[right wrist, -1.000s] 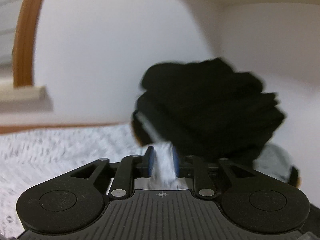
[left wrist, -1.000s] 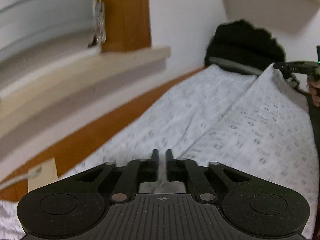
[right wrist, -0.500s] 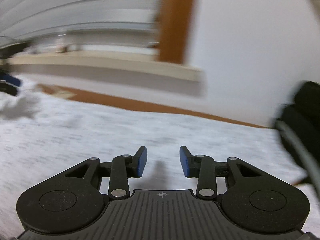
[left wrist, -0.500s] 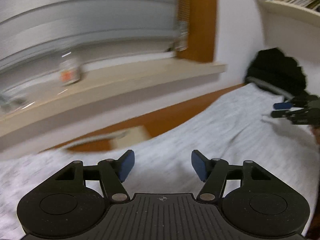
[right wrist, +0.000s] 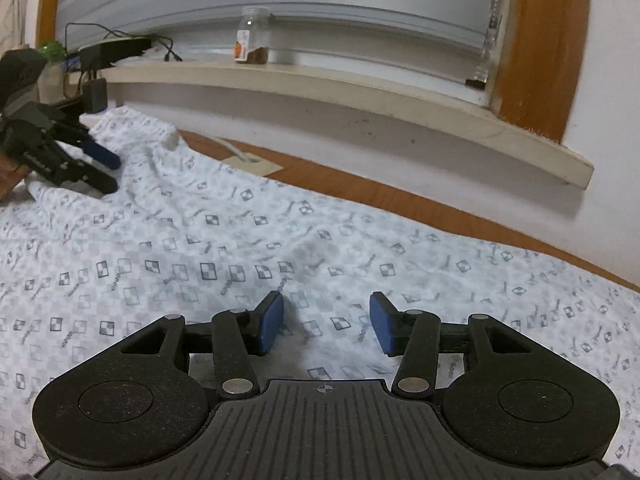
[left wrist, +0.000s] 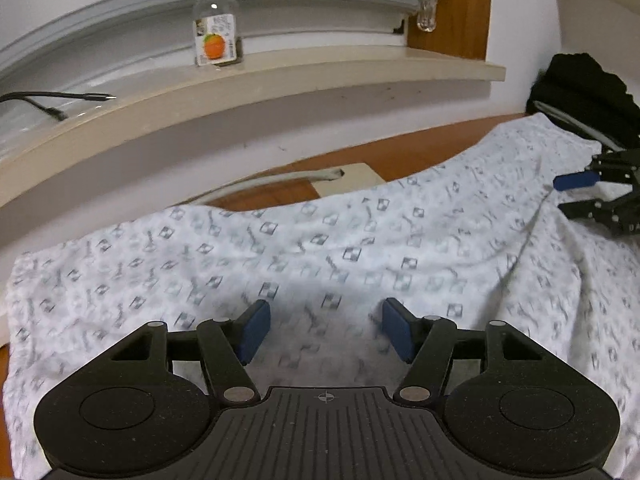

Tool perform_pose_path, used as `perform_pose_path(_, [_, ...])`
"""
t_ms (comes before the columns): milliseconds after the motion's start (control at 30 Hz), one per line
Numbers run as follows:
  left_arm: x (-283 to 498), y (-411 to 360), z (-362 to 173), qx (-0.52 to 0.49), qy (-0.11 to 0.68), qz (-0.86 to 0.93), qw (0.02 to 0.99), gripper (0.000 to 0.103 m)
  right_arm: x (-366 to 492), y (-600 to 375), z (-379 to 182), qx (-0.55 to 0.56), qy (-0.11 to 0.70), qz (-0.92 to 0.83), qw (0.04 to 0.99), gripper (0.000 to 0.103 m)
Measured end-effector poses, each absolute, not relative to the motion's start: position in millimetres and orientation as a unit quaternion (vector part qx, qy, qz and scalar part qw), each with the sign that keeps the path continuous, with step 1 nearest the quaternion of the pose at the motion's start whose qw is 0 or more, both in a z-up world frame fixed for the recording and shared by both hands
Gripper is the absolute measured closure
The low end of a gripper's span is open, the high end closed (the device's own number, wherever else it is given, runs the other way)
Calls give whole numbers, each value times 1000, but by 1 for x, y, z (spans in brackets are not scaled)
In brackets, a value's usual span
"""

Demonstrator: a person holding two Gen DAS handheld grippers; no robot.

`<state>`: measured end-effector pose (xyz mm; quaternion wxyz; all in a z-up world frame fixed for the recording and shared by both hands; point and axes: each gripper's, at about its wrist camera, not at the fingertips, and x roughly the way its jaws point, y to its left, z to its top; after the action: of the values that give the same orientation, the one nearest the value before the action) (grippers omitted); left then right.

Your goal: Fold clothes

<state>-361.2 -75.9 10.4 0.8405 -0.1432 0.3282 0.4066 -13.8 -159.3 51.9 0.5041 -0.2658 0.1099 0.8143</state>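
A white garment point(left wrist: 360, 248) printed with small grey squares lies spread on the wooden table point(left wrist: 400, 152). My left gripper point(left wrist: 324, 320) hovers just over its near part. Its jaws are closing a little, and only flat cloth lies beneath them. In the right wrist view the same garment point(right wrist: 200, 248) fills the lower half. My right gripper point(right wrist: 326, 314) is above it with jaws opening and nothing pinched. Each gripper shows in the other's view: the right gripper point(left wrist: 564, 195) at the cloth's far right end, the left gripper point(right wrist: 110, 174) at its left end.
A pile of black clothes point(left wrist: 580, 84) sits at the table's far right corner. A beige pad point(left wrist: 352, 176) with a cord lies behind the garment. On the window sill point(left wrist: 320, 76) stand a glass jar point(left wrist: 216, 24) and cables. A black device point(right wrist: 112, 46) rests on the sill.
Both grippers were shut on white cloth a second ago and have let it go and opened. Both views have swung away from the black pile toward the window; the garment lies flat.
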Motion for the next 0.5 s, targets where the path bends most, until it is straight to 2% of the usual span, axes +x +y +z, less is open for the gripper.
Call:
perform_pose_path(33, [-358,-73,12,-138,329,404,842,45,-12,-159,52,-263,115,815,503,53])
perform_pose_path(167, [-339,-62,22,-133,312,375,863,45,-7,-153,50,-255,137,814,504,47])
perform_pose_path(467, [-299,-16,17,-106,336,356,865,44,-8,-154,50,-257,134,810,509,44])
perform_pose_path(500, [-295,-13,14,-102,348,349,864,49,-7,-154,50,-256,134,811,509,44])
